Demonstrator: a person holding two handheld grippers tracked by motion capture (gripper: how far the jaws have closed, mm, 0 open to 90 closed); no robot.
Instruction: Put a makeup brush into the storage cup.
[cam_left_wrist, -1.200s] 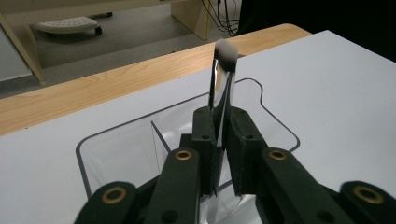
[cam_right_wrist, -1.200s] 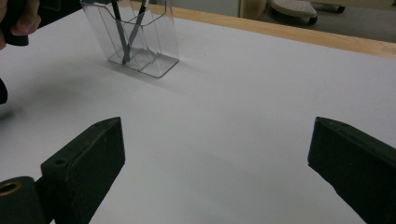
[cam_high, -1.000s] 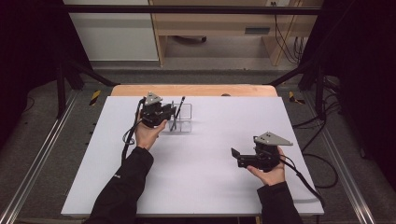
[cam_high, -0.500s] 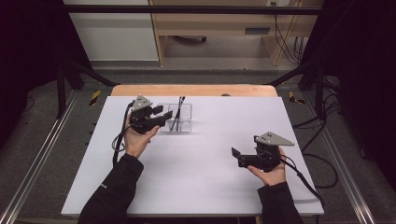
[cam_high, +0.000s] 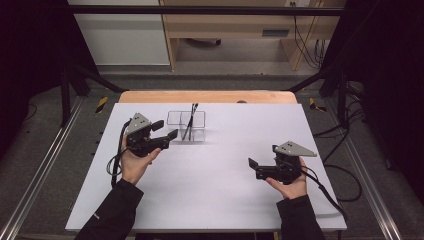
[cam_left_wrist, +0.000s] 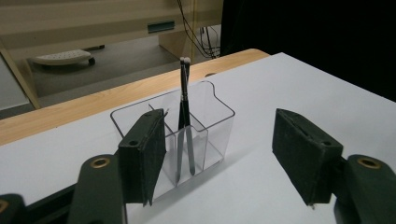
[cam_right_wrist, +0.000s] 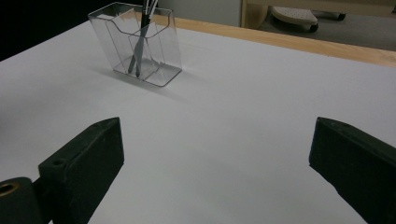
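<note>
While the high view looks down on the white table (cam_high: 210, 200), the left gripper (cam_high: 166, 129) sits at about 10 o'clock from the table's middle, held in the left hand (cam_high: 135, 160), its jaws spread and empty. Just beside its jaw tips, at 3 o'clock from them, stands the clear holder (cam_high: 186, 126), and 2 dark brushes (cam_high: 190, 120) lean upright in its middle part. The right gripper (cam_high: 251, 169) lies at about 4 o'clock from the table's middle, held in the right hand (cam_high: 290, 186), well apart from the holder, its jaws pointing towards 9 o'clock.

From the left gripper view, the 2 jaws stand wide apart with nothing between them. The holder (cam_left_wrist: 212, 116) rises at 12 o'clock, partly behind the left jaw; whether that jaw touches it I cannot tell. Both brushes (cam_left_wrist: 184, 112) stand in a narrow compartment, their pale tips above the rim.

From the right gripper view, the jaws are spread wide over bare table (cam_right_wrist: 224, 121). The holder (cam_right_wrist: 159, 46) stands far off at 11 o'clock, with the brushes (cam_right_wrist: 139, 44) slanting inside it.
</note>
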